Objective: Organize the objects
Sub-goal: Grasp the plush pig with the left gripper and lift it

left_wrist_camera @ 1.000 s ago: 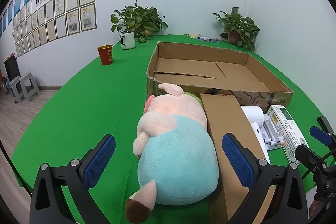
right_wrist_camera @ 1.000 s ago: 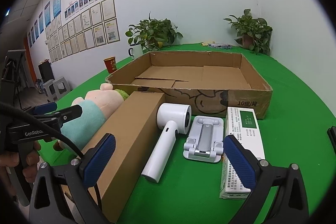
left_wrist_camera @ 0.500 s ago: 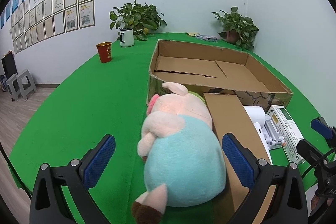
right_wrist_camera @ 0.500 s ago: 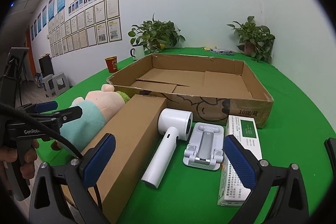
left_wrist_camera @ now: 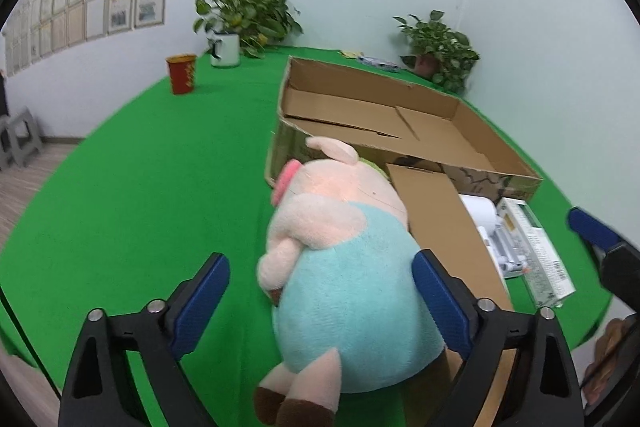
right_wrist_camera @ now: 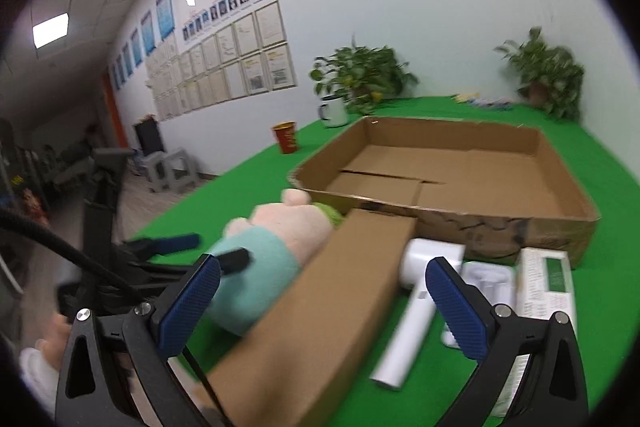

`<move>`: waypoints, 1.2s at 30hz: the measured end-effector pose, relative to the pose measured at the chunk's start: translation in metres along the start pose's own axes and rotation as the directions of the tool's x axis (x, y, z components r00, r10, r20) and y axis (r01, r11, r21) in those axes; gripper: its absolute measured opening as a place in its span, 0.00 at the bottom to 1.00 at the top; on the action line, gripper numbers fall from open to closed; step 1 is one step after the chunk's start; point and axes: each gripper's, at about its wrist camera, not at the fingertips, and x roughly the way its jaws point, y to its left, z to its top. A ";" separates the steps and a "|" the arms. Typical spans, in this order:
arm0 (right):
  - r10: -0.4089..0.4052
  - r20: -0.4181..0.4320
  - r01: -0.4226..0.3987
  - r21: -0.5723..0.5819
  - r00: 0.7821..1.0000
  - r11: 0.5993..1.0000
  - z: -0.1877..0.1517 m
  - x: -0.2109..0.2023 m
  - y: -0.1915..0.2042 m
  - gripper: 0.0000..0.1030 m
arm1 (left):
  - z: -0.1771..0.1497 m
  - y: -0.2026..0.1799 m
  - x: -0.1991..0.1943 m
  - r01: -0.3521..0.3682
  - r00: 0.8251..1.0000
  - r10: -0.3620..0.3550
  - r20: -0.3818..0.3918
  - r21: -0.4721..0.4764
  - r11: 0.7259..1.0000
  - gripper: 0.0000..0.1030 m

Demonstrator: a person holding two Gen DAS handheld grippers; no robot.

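A plush pig (left_wrist_camera: 344, 267) in a light blue shirt lies on the green table, its rear between the open fingers of my left gripper (left_wrist_camera: 320, 303); the right pad sits close to its side. It also shows in the right wrist view (right_wrist_camera: 264, 247). A long closed brown carton (right_wrist_camera: 320, 299) lies beside it, between the fingers of my open right gripper (right_wrist_camera: 320, 311). A white hair dryer (right_wrist_camera: 416, 303), a white stand (right_wrist_camera: 488, 279) and a green-white box (right_wrist_camera: 548, 283) lie right of the carton. A big open cardboard tray (left_wrist_camera: 400, 119) stands behind them.
A red paper cup (left_wrist_camera: 181, 74), a white mug (left_wrist_camera: 225, 49) and two potted plants (left_wrist_camera: 440, 47) stand at the table's far side. The left gripper (right_wrist_camera: 168, 247) shows at the left of the right wrist view. Grey stools (right_wrist_camera: 172, 167) stand on the floor.
My left gripper has moved forward around the pig's body. My right gripper has swung left and now faces the brown carton instead of the hair dryer and stand.
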 end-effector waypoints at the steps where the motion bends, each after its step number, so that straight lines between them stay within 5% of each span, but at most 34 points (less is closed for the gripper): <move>1: 0.047 -0.010 -0.047 0.041 0.999 0.998 0.002 0.002 -0.002 0.99 | -0.001 0.002 0.002 0.028 1.000 -0.028 -0.005 -0.011 1.000 0.80; 4: 0.089 -0.034 -0.086 0.087 0.995 0.993 0.005 0.005 0.000 0.99 | -0.005 0.007 0.004 0.113 0.993 -0.113 -0.015 -0.027 0.993 0.69; 11: 0.141 -0.092 -0.138 0.037 0.986 0.990 0.012 0.015 0.034 0.99 | -0.018 0.007 -0.006 0.144 0.989 -0.145 0.015 0.032 0.989 0.49; 22: 0.105 -0.196 -0.111 -0.020 0.975 0.994 0.019 0.053 0.062 0.99 | -0.042 0.056 -0.045 0.223 0.974 -0.216 0.072 -0.119 0.968 0.37; 34: 0.087 -0.376 -0.098 -0.010 0.922 0.995 0.018 0.110 0.089 0.99 | -0.057 0.089 -0.058 0.264 0.964 -0.249 0.097 -0.206 0.942 0.35; 36: 0.090 -0.402 -0.096 0.004 0.911 0.995 0.017 0.115 0.089 0.90 | -0.057 0.084 -0.057 0.252 0.967 -0.238 0.096 -0.180 0.951 0.34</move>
